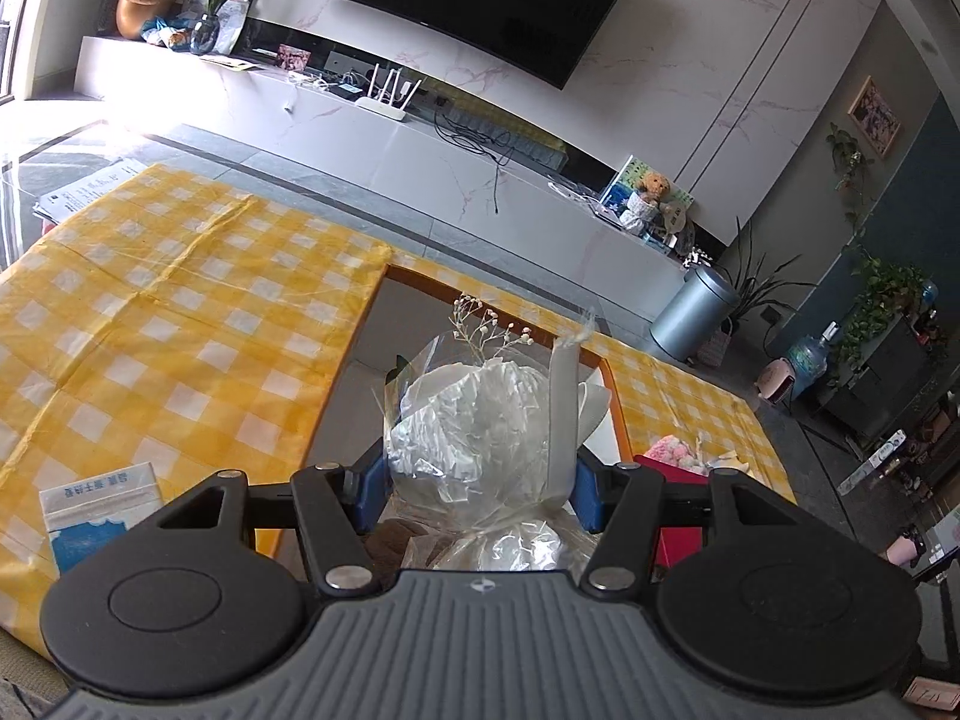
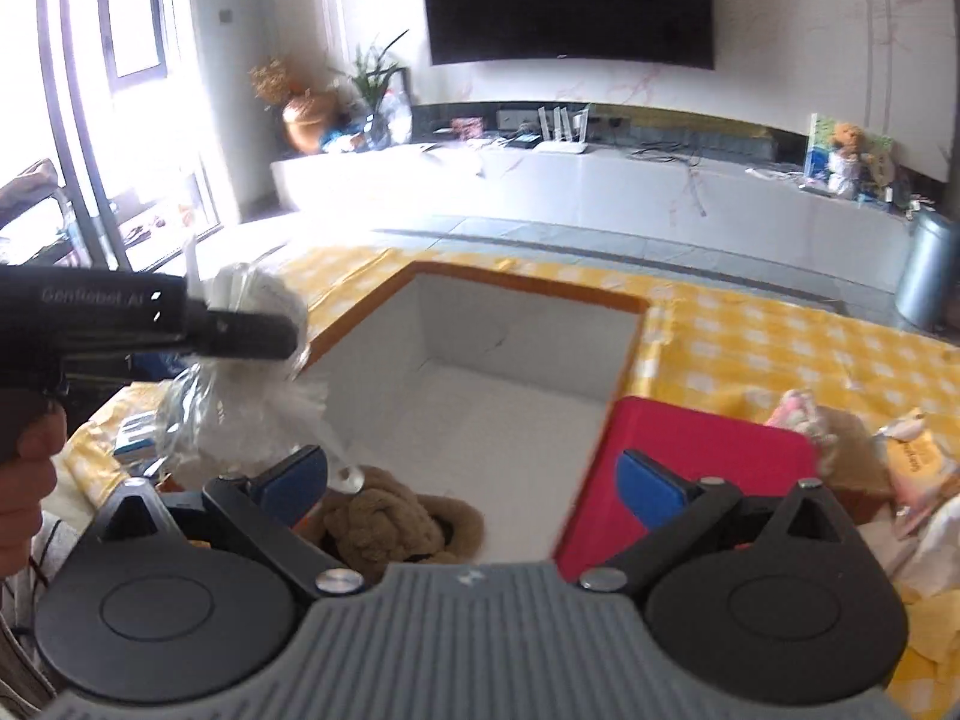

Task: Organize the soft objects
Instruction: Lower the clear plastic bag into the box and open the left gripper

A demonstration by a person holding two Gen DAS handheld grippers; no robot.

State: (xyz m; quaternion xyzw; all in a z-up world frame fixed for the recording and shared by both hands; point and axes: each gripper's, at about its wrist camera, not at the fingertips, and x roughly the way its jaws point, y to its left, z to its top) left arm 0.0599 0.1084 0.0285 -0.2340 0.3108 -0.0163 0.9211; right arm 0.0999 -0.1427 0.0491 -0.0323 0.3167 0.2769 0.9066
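Wrapped bouquet pinched in left gripper jaws over the box; right gripper jaws spread, empty.

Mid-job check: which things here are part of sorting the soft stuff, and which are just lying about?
Job: cellophane-wrapped white bouquet held in left gripper; brown plush toy in white orange-rimmed box; pink fluffy item; open right gripper.

Lying about: red box; blue-white packet; papers.
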